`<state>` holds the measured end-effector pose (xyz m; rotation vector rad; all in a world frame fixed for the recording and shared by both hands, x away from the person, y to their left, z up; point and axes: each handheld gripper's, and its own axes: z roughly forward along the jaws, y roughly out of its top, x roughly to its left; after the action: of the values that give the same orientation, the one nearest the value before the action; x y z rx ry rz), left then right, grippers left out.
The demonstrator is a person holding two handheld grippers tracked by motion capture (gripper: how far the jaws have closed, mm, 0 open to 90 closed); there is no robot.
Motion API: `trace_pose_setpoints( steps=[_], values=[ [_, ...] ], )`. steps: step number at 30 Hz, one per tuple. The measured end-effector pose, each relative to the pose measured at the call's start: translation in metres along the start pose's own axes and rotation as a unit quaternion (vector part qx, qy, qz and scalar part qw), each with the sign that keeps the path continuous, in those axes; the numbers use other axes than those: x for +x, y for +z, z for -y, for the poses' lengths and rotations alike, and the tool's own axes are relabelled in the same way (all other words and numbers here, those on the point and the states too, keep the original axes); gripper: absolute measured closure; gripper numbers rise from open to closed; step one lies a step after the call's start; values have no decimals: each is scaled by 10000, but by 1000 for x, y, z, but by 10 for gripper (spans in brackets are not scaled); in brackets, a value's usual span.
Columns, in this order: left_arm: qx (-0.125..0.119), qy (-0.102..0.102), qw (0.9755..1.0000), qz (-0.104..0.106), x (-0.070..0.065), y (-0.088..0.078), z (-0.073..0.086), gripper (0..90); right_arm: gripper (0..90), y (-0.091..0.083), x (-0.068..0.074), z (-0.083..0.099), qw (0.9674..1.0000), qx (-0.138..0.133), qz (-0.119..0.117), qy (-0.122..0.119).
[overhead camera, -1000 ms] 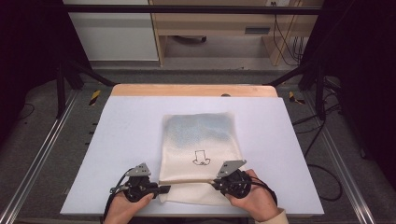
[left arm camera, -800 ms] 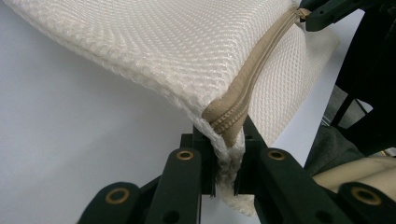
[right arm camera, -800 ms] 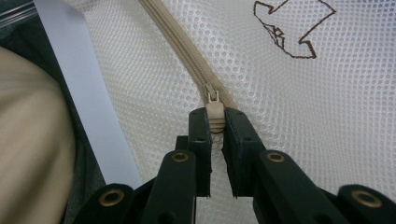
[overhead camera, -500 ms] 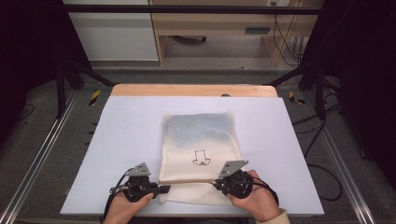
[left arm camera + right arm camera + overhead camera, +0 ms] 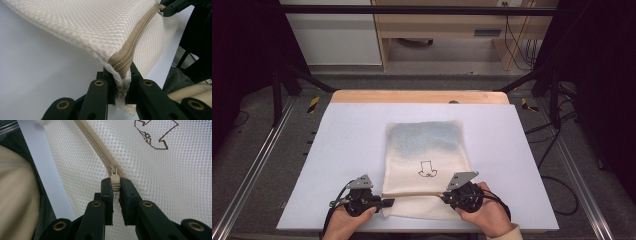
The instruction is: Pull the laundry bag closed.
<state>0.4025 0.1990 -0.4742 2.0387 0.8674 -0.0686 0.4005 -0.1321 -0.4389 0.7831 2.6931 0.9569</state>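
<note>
A cream mesh bag (image 5: 424, 150) lies flat on the white table (image 5: 347, 150), with a small outline drawing (image 5: 427, 169) on it and a tan zipper (image 5: 417, 194) across its near end. My left gripper (image 5: 388, 202) is shut on the bag's left corner at the zipper's end (image 5: 121, 87), and the mesh (image 5: 87, 27) lifts slightly there. My right gripper (image 5: 445, 196) is shut on the tan zipper pull (image 5: 115, 182) at the right end of the zipper (image 5: 95, 142). In the left gripper view, the right gripper (image 5: 172, 6) shows at the far end of the zipper (image 5: 135, 42).
Something bluish shows faintly through the bag's far half (image 5: 427, 137). A wooden strip (image 5: 419, 96) edges the table's far side. Metal rails (image 5: 257, 165) run along both sides, and a desk with cables (image 5: 512, 40) stands beyond.
</note>
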Motion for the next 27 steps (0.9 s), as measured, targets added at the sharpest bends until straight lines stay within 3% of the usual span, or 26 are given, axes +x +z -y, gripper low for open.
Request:
trace_pose_setpoints(
  steps=[27],
  values=[
    [-7, 1, 10000, -6, 0, 0, 0, 824, 819, -5, -3, 7, 9999, -40, 82, 102]
  ],
)
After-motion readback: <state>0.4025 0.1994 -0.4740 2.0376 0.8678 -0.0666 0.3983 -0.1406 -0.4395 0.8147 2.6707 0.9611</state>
